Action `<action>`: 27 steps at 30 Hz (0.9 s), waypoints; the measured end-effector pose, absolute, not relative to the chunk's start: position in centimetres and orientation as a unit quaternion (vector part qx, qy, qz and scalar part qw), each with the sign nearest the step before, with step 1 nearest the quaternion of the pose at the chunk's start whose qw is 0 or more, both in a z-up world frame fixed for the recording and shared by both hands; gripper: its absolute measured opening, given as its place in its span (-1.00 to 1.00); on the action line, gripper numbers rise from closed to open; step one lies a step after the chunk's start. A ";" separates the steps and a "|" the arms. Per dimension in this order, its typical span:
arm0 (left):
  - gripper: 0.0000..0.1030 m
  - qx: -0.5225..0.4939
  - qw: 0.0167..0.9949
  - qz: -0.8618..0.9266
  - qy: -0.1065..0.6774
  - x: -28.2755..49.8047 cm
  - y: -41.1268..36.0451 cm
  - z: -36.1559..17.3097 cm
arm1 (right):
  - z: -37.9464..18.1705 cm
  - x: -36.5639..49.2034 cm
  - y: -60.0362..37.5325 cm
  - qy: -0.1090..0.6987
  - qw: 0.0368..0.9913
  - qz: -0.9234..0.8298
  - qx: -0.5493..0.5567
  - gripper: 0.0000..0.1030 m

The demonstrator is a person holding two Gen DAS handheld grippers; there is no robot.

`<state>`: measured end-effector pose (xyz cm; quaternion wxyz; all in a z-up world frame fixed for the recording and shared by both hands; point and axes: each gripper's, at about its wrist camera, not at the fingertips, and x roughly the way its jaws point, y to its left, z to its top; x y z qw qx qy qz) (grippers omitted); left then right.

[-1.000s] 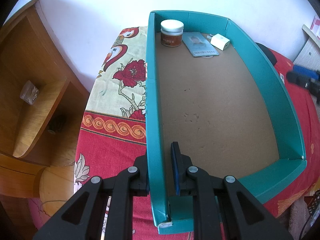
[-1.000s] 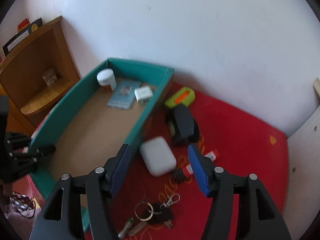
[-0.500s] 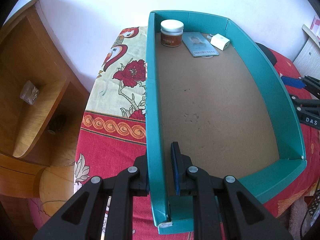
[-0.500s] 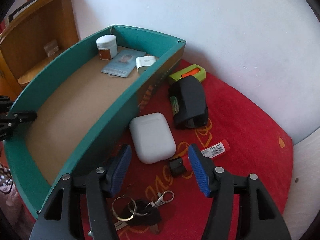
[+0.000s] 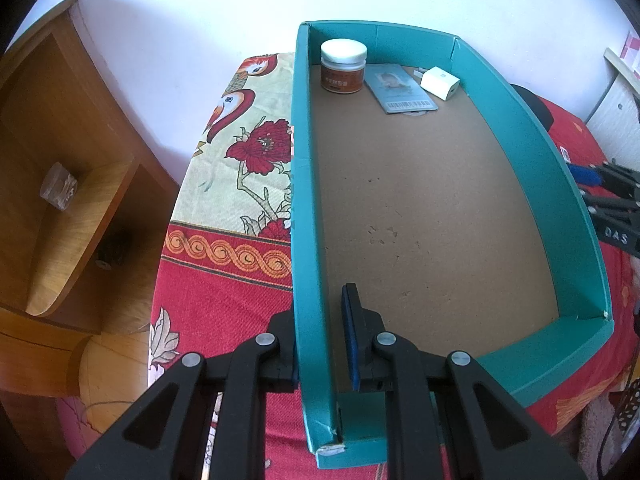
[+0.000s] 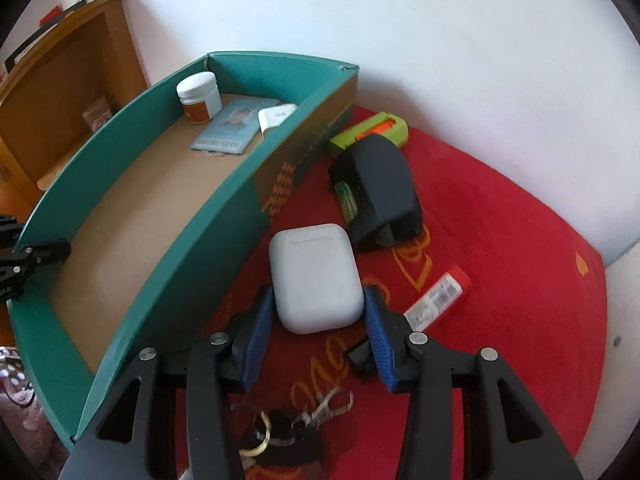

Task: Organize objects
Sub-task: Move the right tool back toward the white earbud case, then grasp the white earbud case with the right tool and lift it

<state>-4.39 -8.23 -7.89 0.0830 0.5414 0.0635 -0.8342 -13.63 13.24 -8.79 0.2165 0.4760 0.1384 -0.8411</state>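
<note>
While the left gripper (image 5: 324, 344) sits at the bottom centre of the left wrist view, its two fingers straddle the near left wall of the teal box (image 5: 306, 240), one outside and one inside, clamped against the cardboard. The box runs up the frame toward the white wall, and at its far end stand a white-lidded jar (image 5: 343, 66), a flat ID card (image 5: 401, 88) just right of it, and a white charger plug (image 5: 441, 83) near the upper right corner. Under the box lies a red and cream flowered tablecloth (image 5: 224, 280), and a wooden shelf unit (image 5: 60, 184) fills the left edge.

In the right wrist view, the right gripper (image 6: 318, 318) is in the lower centre, its blue-padded fingers spread to either side of the near end of a white earbud case (image 6: 314, 276); the pads sit right beside the case, and I cannot tell whether they press on it. The case lies on the red cloth just right of the teal box's outer wall. Above it in the frame rests a black stapler (image 6: 380, 190), with a green and orange utility knife (image 6: 370, 132) beyond that. A red-capped tube (image 6: 440, 294) lies to the right of the case, a small black item (image 6: 362, 356) is partly hidden behind the right finger, and a bunch of keys (image 6: 288, 428) sits at the bottom between the gripper's arms.
</note>
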 end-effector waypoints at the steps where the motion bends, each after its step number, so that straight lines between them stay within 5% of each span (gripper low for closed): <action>1: -0.73 0.541 0.083 -0.834 0.064 -4.4 -8.2 -7.9 | -8.8 -13.3 13.4 0.139 0.213 -0.840 0.479 -0.11; 27: -0.73 0.540 0.084 -0.835 0.063 -4.4 -8.1 -8.1 | -9.0 -11.7 14.4 0.085 0.186 -0.864 0.461 0.14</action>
